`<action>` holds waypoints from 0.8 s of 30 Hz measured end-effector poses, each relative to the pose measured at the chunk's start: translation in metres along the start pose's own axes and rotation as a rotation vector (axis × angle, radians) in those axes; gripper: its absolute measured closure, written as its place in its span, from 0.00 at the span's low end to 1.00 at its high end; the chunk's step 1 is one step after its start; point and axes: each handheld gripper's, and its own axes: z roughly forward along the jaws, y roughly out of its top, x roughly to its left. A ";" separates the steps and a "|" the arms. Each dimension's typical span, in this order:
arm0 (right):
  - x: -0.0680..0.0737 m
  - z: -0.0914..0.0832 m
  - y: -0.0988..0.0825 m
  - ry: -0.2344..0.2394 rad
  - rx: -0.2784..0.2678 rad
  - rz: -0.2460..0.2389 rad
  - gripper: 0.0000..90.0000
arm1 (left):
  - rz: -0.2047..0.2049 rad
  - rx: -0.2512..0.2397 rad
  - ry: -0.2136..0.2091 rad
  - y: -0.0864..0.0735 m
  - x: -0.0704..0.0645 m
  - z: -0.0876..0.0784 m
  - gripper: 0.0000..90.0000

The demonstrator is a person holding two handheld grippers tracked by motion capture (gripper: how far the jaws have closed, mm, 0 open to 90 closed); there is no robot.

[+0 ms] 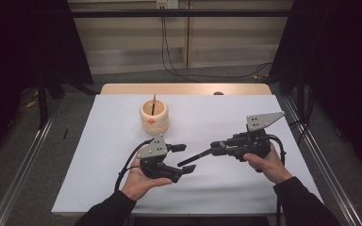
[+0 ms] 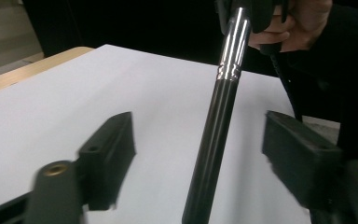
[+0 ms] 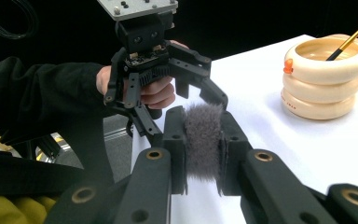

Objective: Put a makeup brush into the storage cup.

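The right claw point(image 1: 217, 148) pinches a brush point(image 2: 214, 140) by its bristles while the left claw point(image 1: 183, 157), spread around its handle, likely must re-grip next.

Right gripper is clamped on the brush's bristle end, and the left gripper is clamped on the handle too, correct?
Not quite. The left gripper is open: in the left gripper view the brush handle runs between its jaws untouched. The right gripper does clamp the bristle end.
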 end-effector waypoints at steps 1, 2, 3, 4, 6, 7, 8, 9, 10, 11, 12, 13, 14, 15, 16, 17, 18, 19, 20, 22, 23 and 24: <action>0.000 0.000 0.000 -0.001 0.000 0.004 0.86 | 0.000 0.001 0.000 0.000 0.000 -0.001 0.21; 0.000 0.000 0.000 -0.003 0.002 0.003 0.86 | -0.003 0.003 0.002 0.000 0.000 -0.001 0.17; 0.000 -0.001 0.000 -0.004 0.003 0.004 0.86 | -0.008 0.004 0.011 0.001 0.000 -0.002 0.15; 0.000 -0.001 0.000 -0.006 0.004 0.004 0.86 | -0.020 0.010 0.031 0.001 0.000 -0.003 0.10; -0.001 -0.001 0.000 -0.007 0.004 0.004 0.86 | -0.053 0.010 0.030 0.002 0.001 -0.006 0.03; -0.001 -0.001 0.001 -0.012 0.006 0.004 0.86 | -0.045 0.005 0.027 0.002 0.002 -0.008 0.04; -0.001 -0.001 0.001 -0.015 0.008 0.005 0.86 | -0.040 0.009 0.046 0.002 0.001 -0.010 0.04; -0.001 -0.001 0.001 -0.018 0.009 0.008 0.86 | -0.032 0.010 0.049 0.002 0.001 -0.012 0.04; -0.001 -0.001 0.001 -0.024 0.012 0.009 0.86 | -0.034 0.008 0.040 0.002 0.000 -0.013 0.04; -0.001 -0.001 0.001 -0.026 0.014 0.011 0.86 | -0.036 0.006 0.034 0.001 0.000 -0.013 0.04; -0.002 -0.002 0.001 -0.024 0.014 0.011 0.86 | -0.030 0.019 0.042 0.001 -0.001 -0.014 0.04; -0.002 -0.002 0.001 -0.030 0.016 0.013 0.86 | -0.027 0.028 0.040 0.001 -0.001 -0.014 0.04; -0.002 -0.002 0.001 -0.035 0.021 0.015 0.86 | -0.030 0.040 0.036 0.000 -0.001 -0.014 0.05; -0.002 -0.002 0.001 -0.038 0.027 0.018 0.86 | -0.035 0.037 0.028 -0.001 -0.001 -0.013 0.05; -0.003 -0.002 0.001 -0.041 0.030 0.021 0.86 | -0.036 0.037 0.029 -0.001 -0.001 -0.012 0.05; -0.003 -0.002 0.001 -0.039 0.040 0.024 0.86 | -0.028 0.049 0.032 -0.001 -0.001 -0.012 0.06; -0.003 -0.001 0.001 -0.047 0.049 0.024 0.86 | -0.028 0.056 0.035 -0.001 -0.002 -0.011 0.07; -0.003 -0.001 0.001 -0.045 0.052 0.027 0.86 | -0.030 0.052 0.030 -0.002 -0.002 -0.011 0.07; -0.003 0.000 0.001 -0.045 0.058 0.030 0.86 | -0.026 0.057 0.034 -0.003 -0.002 -0.010 0.07; -0.003 0.000 0.002 -0.053 0.071 0.033 0.86 | -0.020 0.065 0.031 -0.003 -0.001 -0.009 0.07; -0.003 0.000 0.002 -0.054 0.078 0.031 0.86 | -0.020 0.062 0.026 -0.004 -0.001 -0.009 0.07; -0.003 0.000 0.003 -0.057 0.087 0.030 0.86 | -0.020 0.067 0.029 -0.004 -0.001 -0.009 0.06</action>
